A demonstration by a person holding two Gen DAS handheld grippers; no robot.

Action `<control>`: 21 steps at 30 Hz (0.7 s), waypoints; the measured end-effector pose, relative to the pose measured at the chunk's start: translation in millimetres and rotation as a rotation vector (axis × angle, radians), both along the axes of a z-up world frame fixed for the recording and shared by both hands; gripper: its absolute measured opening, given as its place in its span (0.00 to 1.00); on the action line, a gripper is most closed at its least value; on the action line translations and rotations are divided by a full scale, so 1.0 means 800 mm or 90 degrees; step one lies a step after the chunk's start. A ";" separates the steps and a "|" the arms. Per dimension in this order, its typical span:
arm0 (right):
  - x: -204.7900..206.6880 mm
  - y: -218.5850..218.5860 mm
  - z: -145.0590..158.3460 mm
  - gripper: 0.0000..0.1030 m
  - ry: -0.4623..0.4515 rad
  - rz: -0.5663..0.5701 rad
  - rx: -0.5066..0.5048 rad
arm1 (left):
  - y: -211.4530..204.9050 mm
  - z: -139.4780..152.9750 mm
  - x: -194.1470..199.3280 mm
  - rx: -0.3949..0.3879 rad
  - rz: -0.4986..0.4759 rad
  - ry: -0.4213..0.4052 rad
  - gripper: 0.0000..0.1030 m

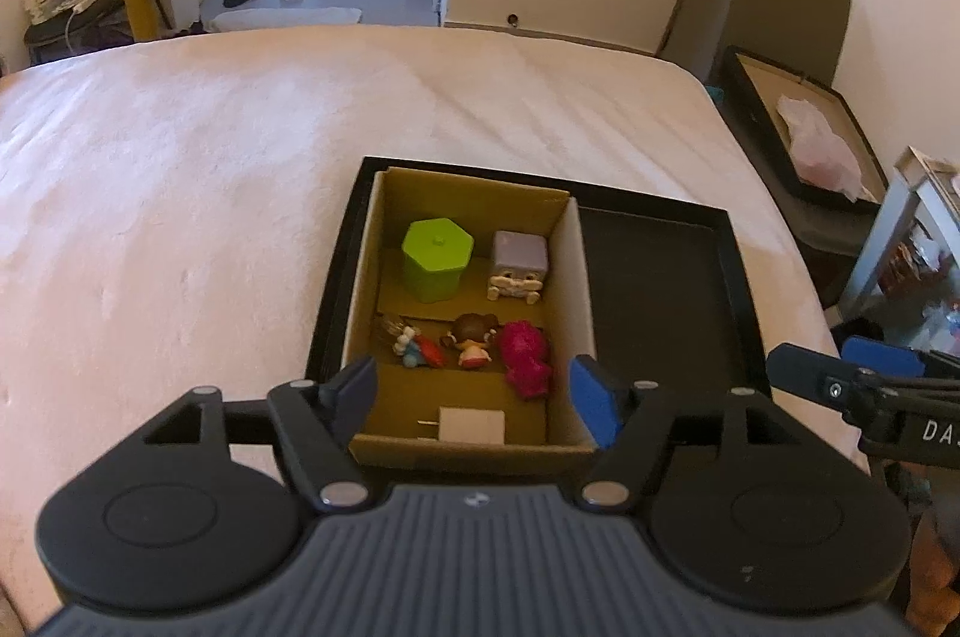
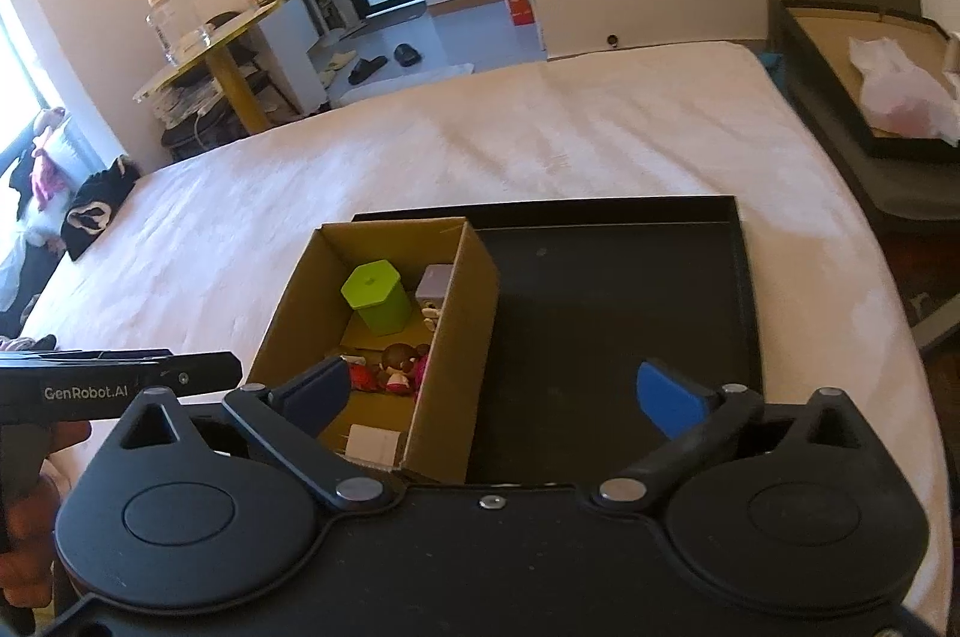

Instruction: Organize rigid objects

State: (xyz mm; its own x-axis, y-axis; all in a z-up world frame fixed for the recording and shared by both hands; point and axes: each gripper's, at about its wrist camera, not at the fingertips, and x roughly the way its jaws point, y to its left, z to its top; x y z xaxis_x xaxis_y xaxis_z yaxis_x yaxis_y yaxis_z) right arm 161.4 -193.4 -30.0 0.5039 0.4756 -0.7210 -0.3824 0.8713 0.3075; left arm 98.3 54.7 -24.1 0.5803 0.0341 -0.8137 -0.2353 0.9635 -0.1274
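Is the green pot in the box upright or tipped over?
Upright. The green pot stands on its base in the box, lid facing up, beside the grey cube.

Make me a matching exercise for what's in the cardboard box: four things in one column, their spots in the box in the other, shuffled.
1. green hexagonal container
2. grey cube figure
3. pink plush toy
4. white card

A. near edge, by the left gripper
B. far left
C. middle row, right end
D. far right

Pairs: 1-B, 2-D, 3-C, 4-A
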 end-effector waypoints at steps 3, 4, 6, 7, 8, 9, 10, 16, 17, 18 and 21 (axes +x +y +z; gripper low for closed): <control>-0.006 -0.004 0.004 1.00 0.001 -0.011 -0.006 | -0.003 0.006 -0.004 0.001 -0.003 0.001 0.72; -0.008 -0.006 0.006 1.00 0.001 -0.016 -0.009 | -0.004 0.009 -0.006 0.001 -0.005 0.001 0.76; -0.012 -0.008 0.009 1.00 0.003 -0.022 -0.008 | -0.006 0.014 -0.008 0.005 -0.008 -0.002 0.89; -0.015 -0.011 0.011 1.00 0.003 -0.024 -0.004 | -0.008 0.017 -0.010 0.007 -0.010 -0.004 0.89; -0.016 -0.012 0.013 1.00 0.003 -0.027 -0.003 | -0.009 0.021 -0.012 0.009 -0.012 -0.006 0.90; -0.018 -0.013 0.015 1.00 0.002 -0.030 -0.004 | -0.011 0.024 -0.014 0.011 -0.014 -0.006 0.90; -0.021 -0.015 0.017 1.00 0.001 -0.032 -0.006 | -0.013 0.028 -0.016 0.012 -0.015 -0.009 0.90; -0.035 -0.023 0.030 1.00 -0.004 -0.046 -0.004 | -0.021 0.049 -0.029 0.016 -0.027 -0.032 0.93; -0.038 -0.023 0.032 1.00 -0.007 -0.048 -0.005 | -0.023 0.051 -0.032 0.016 -0.028 -0.036 0.94; -0.040 -0.023 0.034 1.00 -0.010 -0.050 -0.006 | -0.024 0.054 -0.034 0.015 -0.029 -0.039 0.94; -0.047 -0.024 0.038 1.00 -0.015 -0.054 -0.008 | -0.025 0.062 -0.043 0.012 -0.031 -0.045 0.94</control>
State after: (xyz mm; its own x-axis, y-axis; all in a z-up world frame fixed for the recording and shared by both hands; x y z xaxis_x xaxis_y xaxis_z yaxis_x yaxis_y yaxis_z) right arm 123.5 -212.6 0.4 0.5592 0.4213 -0.7140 -0.3147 0.9046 0.2874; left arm 64.3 34.7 25.6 0.6380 0.0196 -0.7698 -0.1789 0.9761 -0.1233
